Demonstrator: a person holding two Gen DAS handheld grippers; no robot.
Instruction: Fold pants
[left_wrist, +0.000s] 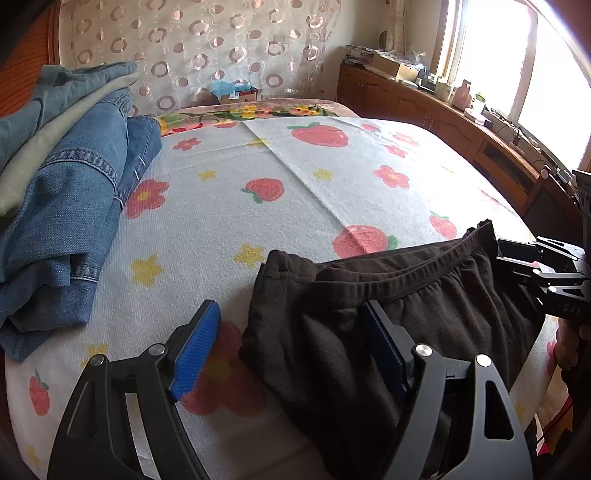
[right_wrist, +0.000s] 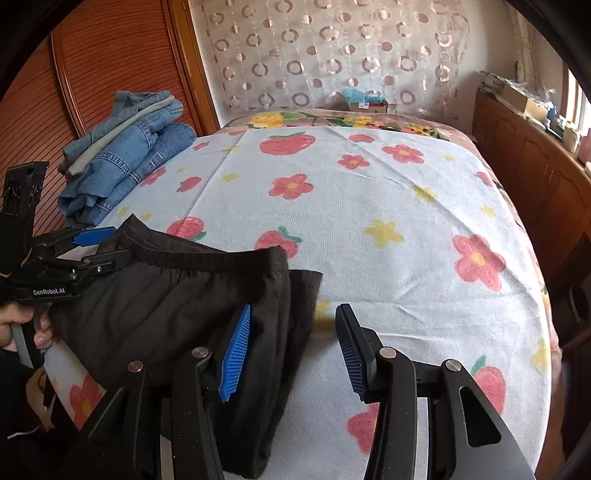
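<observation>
A bed (right_wrist: 369, 192) with a strawberry-print cover fills the room. A ringed curtain (right_wrist: 332, 55) hangs behind it. Bright windows (left_wrist: 517, 66) light wooden cabinets (left_wrist: 424, 110).

The left tool (left_wrist: 291, 347) points downward, jaws spread wide (nothing pinched). The right tool (right_wrist: 291, 350) also angles down, jaws parted. In the right view, a hand (right_wrist: 22, 328) at nine o'clock grips the left tool's handle.

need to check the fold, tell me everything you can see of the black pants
The black pants are soft, dark knit fabric with a gathered elastic waistband, folded into a compact stack of layers on the strawberry-print bed cover at its near edge. A hemmed edge sticks out at one side. The left gripper and right gripper are both open, each with one pad over the fabric; no clamping shows.
</observation>
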